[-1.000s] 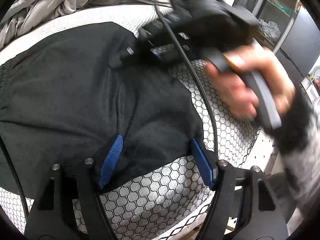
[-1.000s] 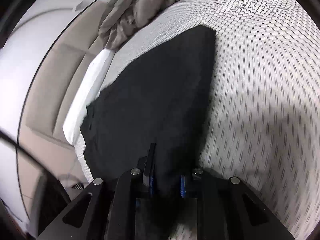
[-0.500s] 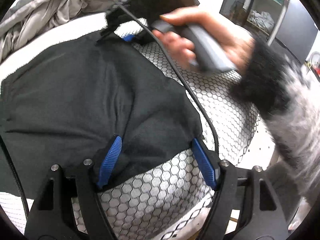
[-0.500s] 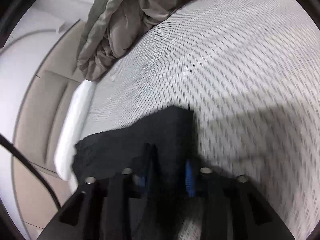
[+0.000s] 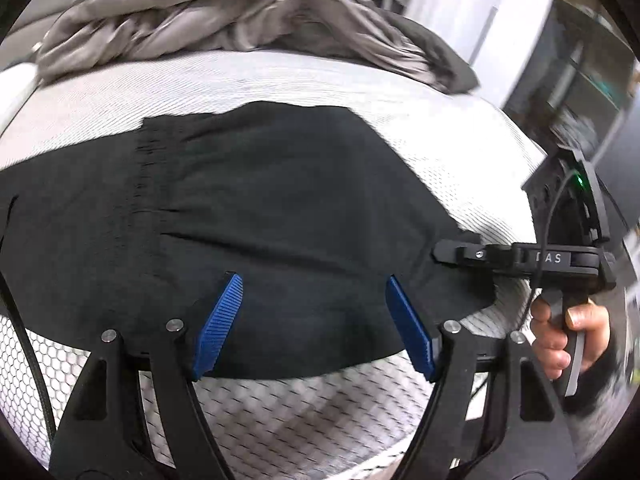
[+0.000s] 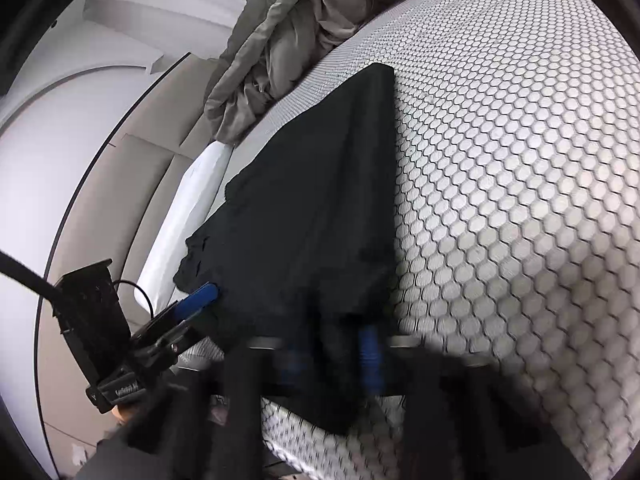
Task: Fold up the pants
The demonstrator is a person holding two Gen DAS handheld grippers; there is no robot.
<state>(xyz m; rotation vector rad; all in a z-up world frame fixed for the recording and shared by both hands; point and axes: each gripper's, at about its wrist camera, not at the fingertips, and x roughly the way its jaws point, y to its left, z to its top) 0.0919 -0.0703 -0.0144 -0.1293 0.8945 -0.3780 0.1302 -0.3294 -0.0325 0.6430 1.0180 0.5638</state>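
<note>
Bedroom in home; bare honeycomb-pattern mattress (image 6: 520, 160); rumpled grey bedding (image 5: 224, 12); padded beige headboard (image 6: 160, 168).

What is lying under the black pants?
The black pants lie on a honeycomb-patterned bed cover, visible all around them. Whatever is directly beneath the fabric is covered.
</note>
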